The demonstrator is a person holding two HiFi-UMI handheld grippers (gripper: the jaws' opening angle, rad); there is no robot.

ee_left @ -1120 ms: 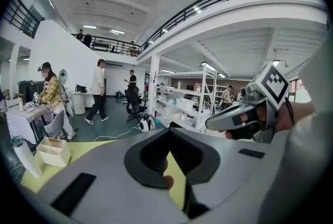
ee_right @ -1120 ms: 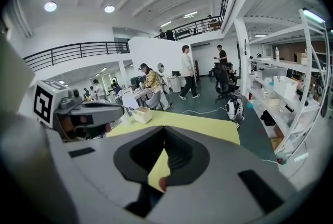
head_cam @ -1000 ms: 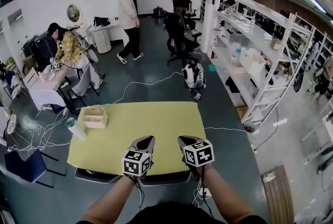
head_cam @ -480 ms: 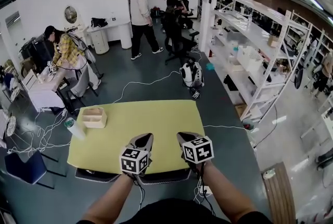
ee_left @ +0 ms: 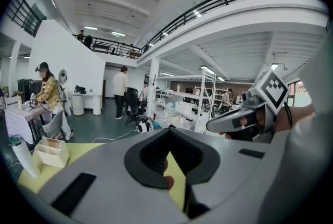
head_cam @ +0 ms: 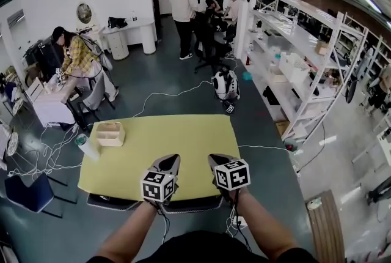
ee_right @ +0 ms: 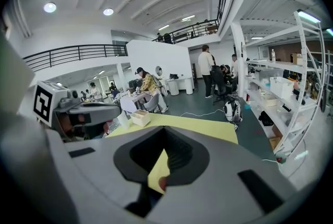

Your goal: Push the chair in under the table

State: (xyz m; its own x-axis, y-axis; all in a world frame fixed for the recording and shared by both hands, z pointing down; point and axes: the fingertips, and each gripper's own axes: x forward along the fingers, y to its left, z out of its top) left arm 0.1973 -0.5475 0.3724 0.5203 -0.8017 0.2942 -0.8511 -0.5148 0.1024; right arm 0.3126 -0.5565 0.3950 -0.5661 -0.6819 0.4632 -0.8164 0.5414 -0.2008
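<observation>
Yellow table (head_cam: 159, 139), chair (head_cam: 195, 205) under near edge, closed left tool (head_cam: 171, 161), closed right tool (head_cam: 215, 161)

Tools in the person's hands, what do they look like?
The left tool and right tool are grey, pointed shells with dark insides. Each carries a white cube printed with black square markers. Thin dark cables hang beneath. The forearms are bare; the top is dark.

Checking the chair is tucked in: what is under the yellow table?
A dark chair and a second chair left of it show only as strips past the near edge of the yellow table. The table covers their seats and legs.
</observation>
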